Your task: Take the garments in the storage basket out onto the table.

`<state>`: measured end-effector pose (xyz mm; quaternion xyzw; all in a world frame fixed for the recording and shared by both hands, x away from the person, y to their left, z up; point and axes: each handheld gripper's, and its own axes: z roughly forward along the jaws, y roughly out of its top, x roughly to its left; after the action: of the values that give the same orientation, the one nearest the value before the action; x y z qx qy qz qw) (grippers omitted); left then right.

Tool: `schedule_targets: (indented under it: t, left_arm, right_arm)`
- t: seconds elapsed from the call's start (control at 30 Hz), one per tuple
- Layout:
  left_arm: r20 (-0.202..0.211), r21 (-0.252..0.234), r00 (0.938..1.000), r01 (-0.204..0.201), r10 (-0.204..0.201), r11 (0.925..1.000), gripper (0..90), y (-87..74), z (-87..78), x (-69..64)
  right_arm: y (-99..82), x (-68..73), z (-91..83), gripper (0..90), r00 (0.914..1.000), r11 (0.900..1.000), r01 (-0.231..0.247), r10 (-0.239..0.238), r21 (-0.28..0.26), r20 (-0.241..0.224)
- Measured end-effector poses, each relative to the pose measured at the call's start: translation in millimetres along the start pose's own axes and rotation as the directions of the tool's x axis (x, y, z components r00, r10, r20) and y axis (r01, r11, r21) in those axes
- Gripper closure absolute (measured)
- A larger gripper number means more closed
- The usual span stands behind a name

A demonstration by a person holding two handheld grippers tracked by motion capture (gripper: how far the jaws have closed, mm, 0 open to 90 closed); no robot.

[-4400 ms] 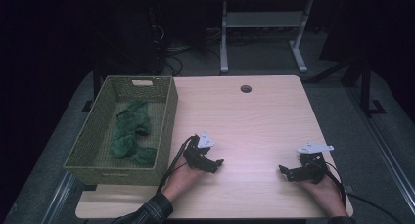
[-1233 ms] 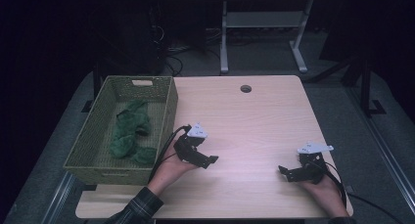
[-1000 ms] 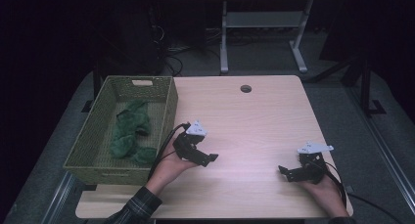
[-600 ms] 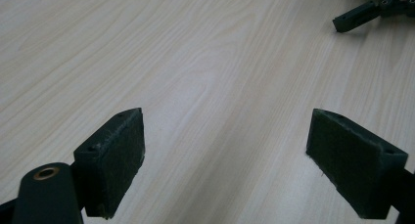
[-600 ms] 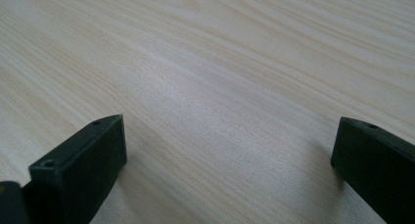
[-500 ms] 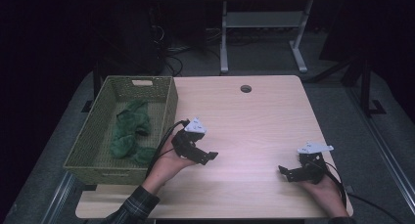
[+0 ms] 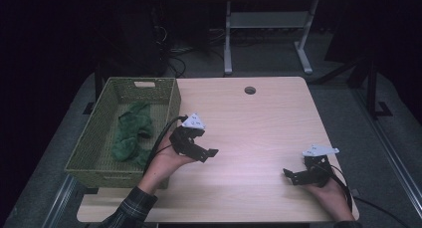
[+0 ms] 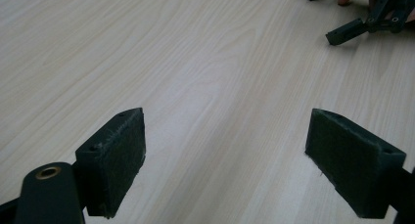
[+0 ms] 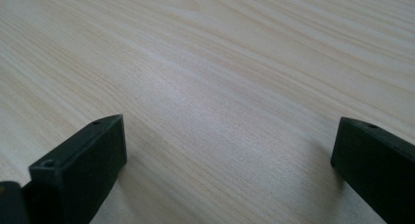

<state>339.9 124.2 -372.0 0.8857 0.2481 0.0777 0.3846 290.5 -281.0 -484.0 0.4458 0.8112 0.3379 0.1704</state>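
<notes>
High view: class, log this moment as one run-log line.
left gripper: open, empty, raised beside basket | right gripper: open, empty, low over table | green cloth: in basket

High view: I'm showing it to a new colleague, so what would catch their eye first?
Probably the green woven basket at the table's left edge, with green plush toys inside. Next, the left gripper raised just right of the basket, and the right gripper low near the front right corner, both empty with jaws open.
</notes>
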Motion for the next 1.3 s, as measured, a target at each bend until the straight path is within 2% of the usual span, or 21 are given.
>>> schedule_targets:
  t: [0.47,0.77,0.8,0.93,1.3]
  left_arm:
    - [-0.009,-0.005,1.0000,-0.001,0.001,1.0000,15.0,1.5,-19.7,9.8]
    - [-0.020,-0.021,0.9997,0.013,-0.013,0.9997,18.5,-1.4,-38.1,23.8]
    - [-0.019,-0.031,0.9995,0.025,-0.026,0.9992,19.4,-2.0,-39.3,24.5]
    - [-0.033,-0.023,0.9990,0.028,-0.029,0.9993,20.4,-3.3,-46.3,29.9]
    - [-0.073,-0.040,0.9955,0.058,-0.061,0.9975,23.6,-10.2,-69.5,46.3]
  right_arm:
    - [0.1,0.3,0.0,0.0,1.0000,1.0000,-0.004,0.004,0.001,0.000]
    - [0.1,0.4,0.0,0.0,1.0000,1.0000,-0.006,0.006,0.001,0.000]
    - [0.1,0.4,0.0,0.0,1.0000,1.0000,-0.005,0.005,0.001,0.000]
    - [0.1,0.4,0.0,0.0,1.0000,1.0000,-0.005,0.005,0.001,0.000]
    - [0.1,0.3,0.0,0.0,1.0000,1.0000,-0.005,0.005,0.001,0.000]
